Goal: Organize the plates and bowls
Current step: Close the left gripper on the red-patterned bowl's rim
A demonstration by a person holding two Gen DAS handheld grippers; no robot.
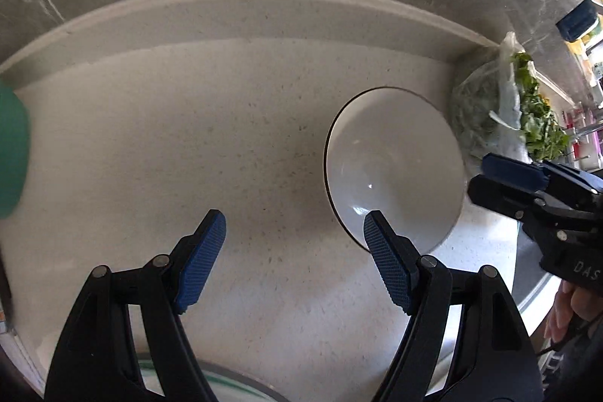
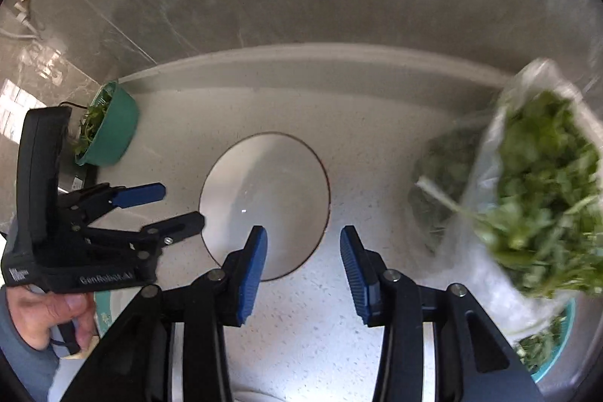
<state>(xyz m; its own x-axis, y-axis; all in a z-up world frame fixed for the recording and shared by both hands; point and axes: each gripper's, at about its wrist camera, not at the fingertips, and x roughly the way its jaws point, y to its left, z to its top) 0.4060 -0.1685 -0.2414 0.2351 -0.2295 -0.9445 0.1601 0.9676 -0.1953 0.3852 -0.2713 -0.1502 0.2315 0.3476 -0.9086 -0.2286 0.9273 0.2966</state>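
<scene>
A round, glossy white bowl (image 2: 264, 202) with a thin dark rim sits upright on the pale speckled stone table (image 2: 301, 326), and everything else is placed around it. The left gripper (image 1: 294, 260) hangs just beside the bowl with its ribbed blue pads spread apart and empty, while the right gripper (image 2: 303, 275) hovers at the bowl's near rim, its jaws likewise parted and holding nothing. A crinkled clear plastic bag of leafy greens (image 2: 535, 213) lies to one side of the bowl, and a teal plastic colander (image 2: 109, 127) with greens stands well apart on the other side.
</scene>
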